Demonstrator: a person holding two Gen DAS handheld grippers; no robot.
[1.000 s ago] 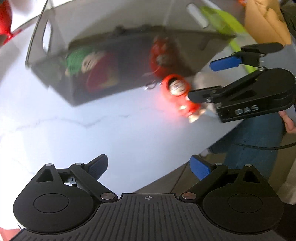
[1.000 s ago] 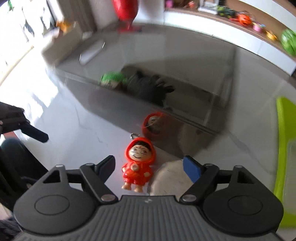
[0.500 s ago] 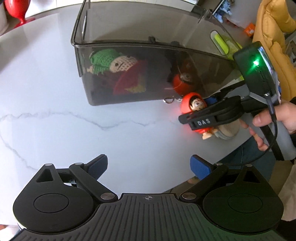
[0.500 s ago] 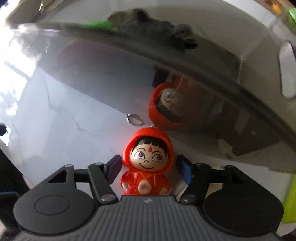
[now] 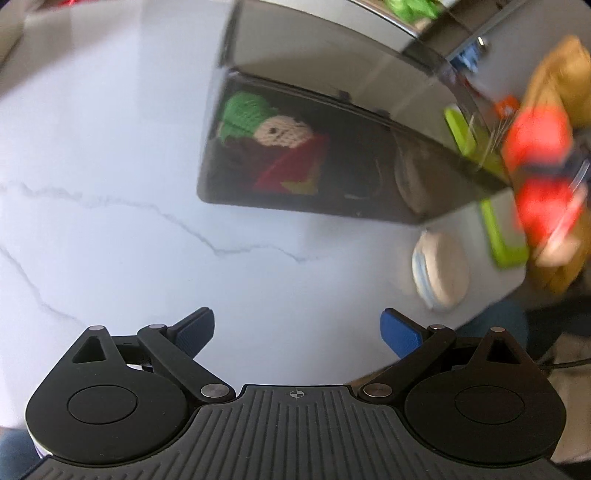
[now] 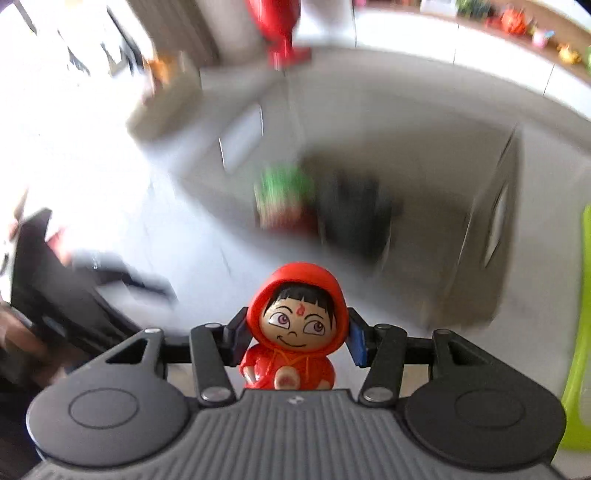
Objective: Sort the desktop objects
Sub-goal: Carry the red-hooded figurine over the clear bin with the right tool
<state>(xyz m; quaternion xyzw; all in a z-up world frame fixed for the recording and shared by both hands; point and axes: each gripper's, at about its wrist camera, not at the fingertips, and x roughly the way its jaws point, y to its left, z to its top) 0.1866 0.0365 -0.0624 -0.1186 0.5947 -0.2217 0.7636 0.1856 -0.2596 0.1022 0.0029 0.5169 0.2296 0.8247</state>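
Note:
My right gripper [image 6: 295,338] is shut on a red-hooded figurine [image 6: 295,325], its blue pads pressed on both sides of the hood, held above the table. The figurine shows as a red blur at the right in the left wrist view [image 5: 539,162]. The dark translucent bin [image 5: 332,147] stands on the white marble table [image 5: 110,184] and holds a green-hatted knitted doll [image 5: 266,129]. The bin [image 6: 461,221] lies ahead of the right gripper, blurred. My left gripper [image 5: 297,332] is open and empty above the table, short of the bin.
A round white object [image 5: 441,273] lies near the table's right edge. A lime-green flat item [image 5: 502,236] sits beside the bin, also at the right edge of the right wrist view [image 6: 580,295]. A red vase [image 6: 280,29] stands beyond the bin.
My right gripper closed on the red figurine and lifted it off the table, up and away from the bin's front wall. The left gripper stayed open and shifted its view.

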